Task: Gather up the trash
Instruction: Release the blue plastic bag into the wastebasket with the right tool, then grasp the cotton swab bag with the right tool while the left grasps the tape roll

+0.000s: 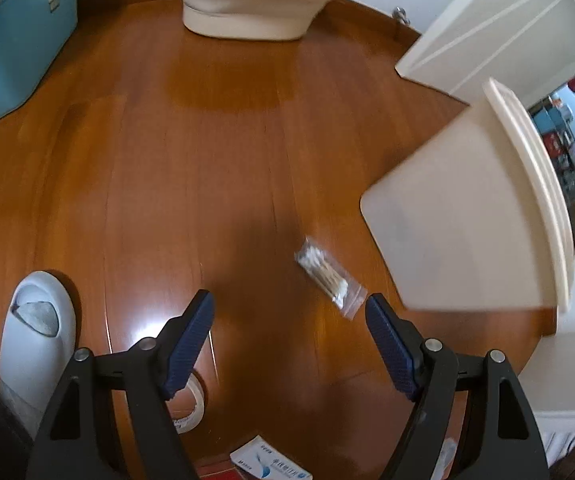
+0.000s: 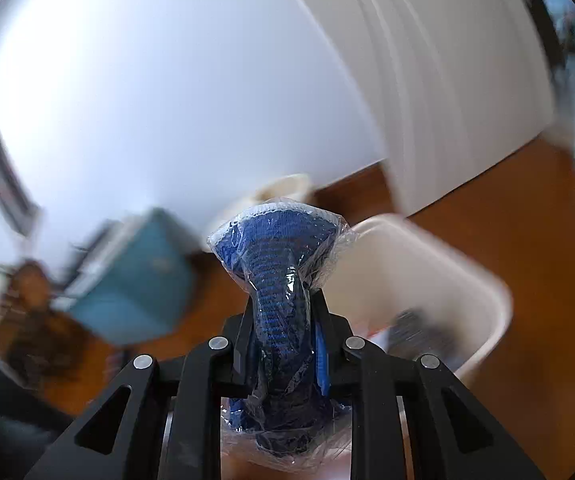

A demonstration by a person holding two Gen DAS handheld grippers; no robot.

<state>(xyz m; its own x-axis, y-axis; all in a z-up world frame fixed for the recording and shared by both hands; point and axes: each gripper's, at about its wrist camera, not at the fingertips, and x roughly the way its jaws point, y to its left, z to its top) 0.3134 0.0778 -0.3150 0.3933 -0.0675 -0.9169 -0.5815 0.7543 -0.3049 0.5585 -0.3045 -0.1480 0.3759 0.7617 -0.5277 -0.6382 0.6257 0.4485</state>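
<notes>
The wooden floor (image 1: 215,152) is the workplace, and it is far from tidy yet. A cream bin (image 1: 459,216) sits tilted at the right of the left wrist view, its rim toward the right edge; the right wrist view shows what is probably the same bin (image 2: 427,272) just beyond the gripper, with something dark and blurred already lying inside, so some trash seems to have been collected. A second cream tub (image 1: 255,4) stands at the far wall, and a teal box (image 1: 15,40) at far left.

The right gripper (image 2: 283,320) is clamped tight on a blue roll in clear wrap (image 2: 279,248), held up in the air near the bin's mouth. Judging by that, the roll is about to be dropped in but is not in yet.

The left gripper (image 1: 289,340) is spread wide and holds nothing. Just beyond its right finger lies a small bag of cotton swabs (image 1: 329,274), on the floor beside the bin. Nearer, a tape roll (image 1: 191,404) and a printed packet (image 1: 271,466) also wait on the floor.
</notes>
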